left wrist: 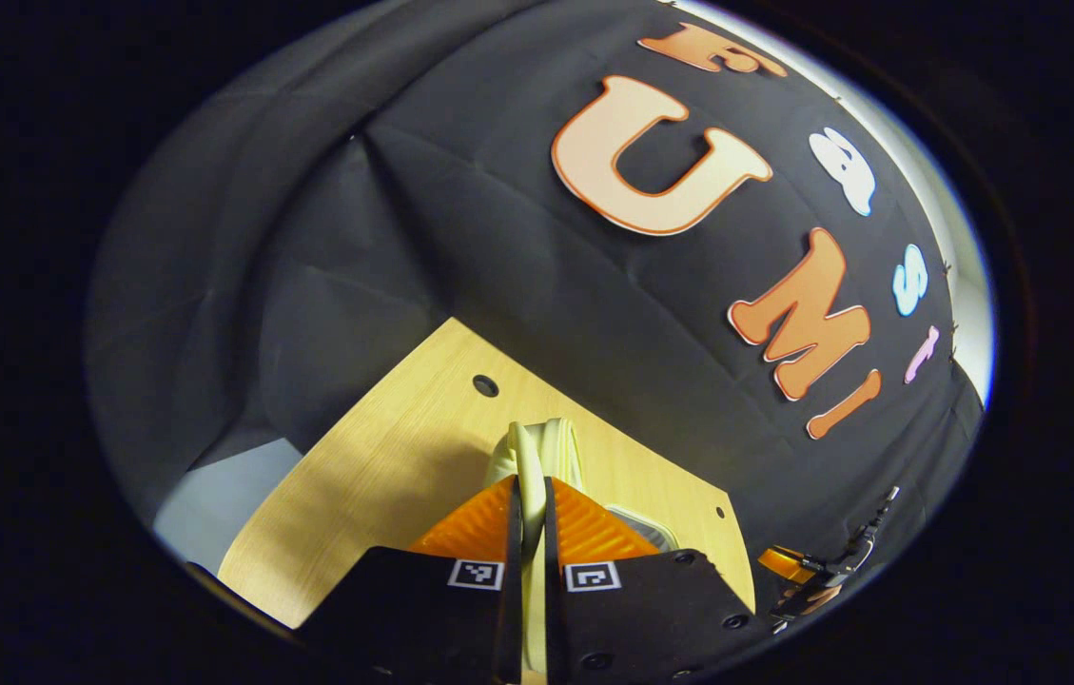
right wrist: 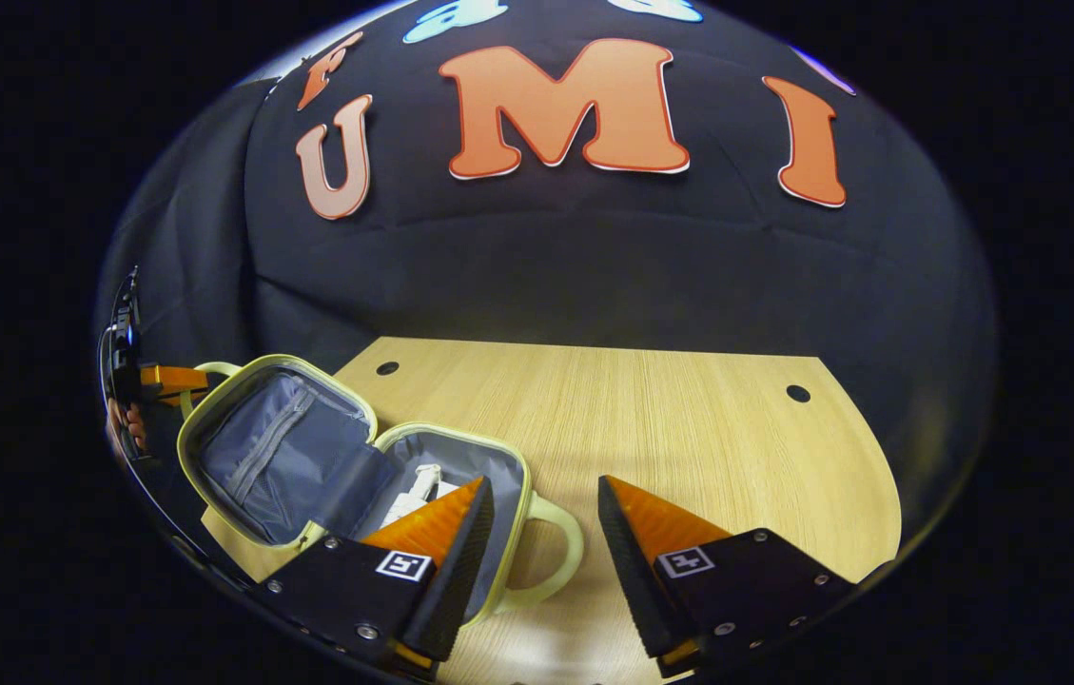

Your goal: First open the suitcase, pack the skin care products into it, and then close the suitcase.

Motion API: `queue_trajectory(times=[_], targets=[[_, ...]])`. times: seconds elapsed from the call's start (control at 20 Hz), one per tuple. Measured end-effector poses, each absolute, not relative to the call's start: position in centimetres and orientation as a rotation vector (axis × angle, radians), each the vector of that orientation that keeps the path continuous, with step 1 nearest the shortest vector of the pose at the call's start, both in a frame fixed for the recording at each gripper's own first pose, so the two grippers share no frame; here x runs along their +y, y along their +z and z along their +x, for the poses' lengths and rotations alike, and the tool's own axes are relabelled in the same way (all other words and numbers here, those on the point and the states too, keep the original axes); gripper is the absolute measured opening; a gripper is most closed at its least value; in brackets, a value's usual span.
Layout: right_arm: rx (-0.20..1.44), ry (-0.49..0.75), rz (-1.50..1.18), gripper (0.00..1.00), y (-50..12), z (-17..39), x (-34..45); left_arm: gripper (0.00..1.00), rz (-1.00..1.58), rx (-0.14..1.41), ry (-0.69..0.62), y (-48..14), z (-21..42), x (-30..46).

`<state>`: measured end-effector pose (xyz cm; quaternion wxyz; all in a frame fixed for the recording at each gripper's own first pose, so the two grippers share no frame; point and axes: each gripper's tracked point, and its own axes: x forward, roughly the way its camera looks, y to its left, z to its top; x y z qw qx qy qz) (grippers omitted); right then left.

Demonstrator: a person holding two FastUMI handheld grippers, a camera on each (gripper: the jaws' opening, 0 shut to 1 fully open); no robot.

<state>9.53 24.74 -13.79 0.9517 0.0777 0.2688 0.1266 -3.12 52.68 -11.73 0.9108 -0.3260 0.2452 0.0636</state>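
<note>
A pale yellow suitcase (right wrist: 517, 476) lies open on the wooden table (right wrist: 689, 428), grey lining showing. Its lid (right wrist: 270, 447) stands tilted up at the left. White skin care products (right wrist: 418, 487) lie in the base half, partly hidden by my right finger. My right gripper (right wrist: 544, 485) is open just above the base's front handle (right wrist: 560, 542), touching nothing. In the left gripper view my left gripper (left wrist: 530, 480) is shut on the lid's yellow handle (left wrist: 537, 442). The right gripper view shows that left gripper (right wrist: 165, 379) at the lid's far side.
Bare tabletop (right wrist: 736, 457) stretches right of the suitcase, with small round holes (right wrist: 797, 393) near its far edge. The black booth cloth hangs close behind. A patch of grey floor (left wrist: 223, 495) shows beyond the table's left edge (left wrist: 327, 466).
</note>
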Motion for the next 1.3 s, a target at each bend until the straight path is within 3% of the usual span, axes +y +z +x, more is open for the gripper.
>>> queue_trajectory(times=[0.05, 0.1, 0.15, 0.35, 0.45, 0.5, 0.65, 1.3], targets=[[0.538, 0.264, 0.159, 0.75, -13.7, 9.5, 24.5, 0.1, -0.67, 0.499, 0.121, -10.7, -3.1, 51.9], [0.532, 0.265, 0.161, 0.7, -13.6, 9.5, 24.1, 0.1, -0.661, 0.487, 0.117, -9.8, -3.0, 50.9], [0.53, 0.264, 0.163, 0.78, -13.6, 9.3, 23.6, 0.1, -0.65, 0.479, 0.108, -9.1, -3.0, 50.2], [0.513, 0.278, 0.166, 0.8, -13.2, 9.2, 21.4, 0.1, -0.614, 0.458, 0.085, -5.8, -2.4, 46.4], [0.52, 0.275, 0.189, 0.75, -13.6, 9.1, 20.3, 0.1, -0.608, 0.447, 0.074, -4.6, -2.0, 44.3], [0.513, 0.271, 0.193, 0.81, -13.6, 9.3, 19.6, 0.1, -0.605, 0.441, 0.063, -4.2, -1.8, 43.2], [0.48, 0.261, 0.184, 0.81, -13.1, 9.4, 17.5, 0.1, -0.576, 0.435, 0.027, -2.7, -1.4, 39.7], [0.471, 0.292, 0.155, 0.83, -15.1, 9.2, 10.9, 0.1, -0.547, 0.447, -0.065, -2.1, 1.6, 24.2]])
